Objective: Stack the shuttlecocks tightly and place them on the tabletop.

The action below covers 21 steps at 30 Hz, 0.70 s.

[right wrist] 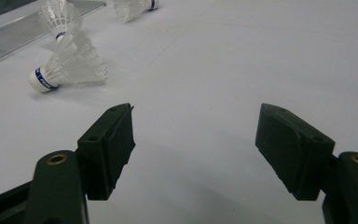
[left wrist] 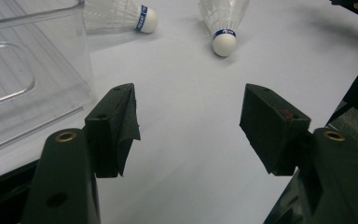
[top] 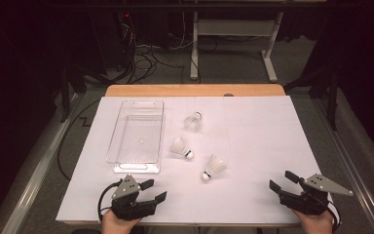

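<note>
Both grippers' jaws gape wide, seemingly touching nothing.

shuttlecocks [top: 182,147] right of tray [top: 119,141]

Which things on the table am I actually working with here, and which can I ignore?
In the job:
- nearest shuttlecock
- middle shuttlecock
- far shuttlecock
- clear plastic bin, empty
- left gripper, open
- right gripper, open

Just lying about:
- white table cover
- cables on the floor
- white table frame behind
</note>
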### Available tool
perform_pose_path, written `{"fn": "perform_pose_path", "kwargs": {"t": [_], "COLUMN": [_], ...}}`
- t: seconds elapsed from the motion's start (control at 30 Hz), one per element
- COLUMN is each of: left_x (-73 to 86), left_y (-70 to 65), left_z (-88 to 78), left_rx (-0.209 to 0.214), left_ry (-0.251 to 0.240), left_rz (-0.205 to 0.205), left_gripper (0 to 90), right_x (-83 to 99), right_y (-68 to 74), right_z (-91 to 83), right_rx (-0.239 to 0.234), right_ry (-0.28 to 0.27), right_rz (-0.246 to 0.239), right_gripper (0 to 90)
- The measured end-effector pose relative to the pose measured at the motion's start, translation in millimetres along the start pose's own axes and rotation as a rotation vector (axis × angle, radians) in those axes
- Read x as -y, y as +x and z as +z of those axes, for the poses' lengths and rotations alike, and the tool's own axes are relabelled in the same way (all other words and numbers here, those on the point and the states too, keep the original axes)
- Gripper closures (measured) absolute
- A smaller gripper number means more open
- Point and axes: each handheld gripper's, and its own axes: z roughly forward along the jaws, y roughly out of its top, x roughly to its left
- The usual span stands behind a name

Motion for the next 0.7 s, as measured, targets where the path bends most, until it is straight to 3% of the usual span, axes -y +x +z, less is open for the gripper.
{"fn": "perform_pose_path", "kwargs": {"t": [0.7], "left_x": [-11.3], "left_y": [-16.6], "left_z": [26.3], "left_rx": [0.046], "left_ry": [0.051], "left_rz": [0.047], "left_gripper": [37.2], "right_x": [0.1], "right_y": [0.7], "right_z": [-0.2], "right_rx": [-0.004], "right_ry": [0.003], "right_rz": [0.002], "right_gripper": [28.3]}}
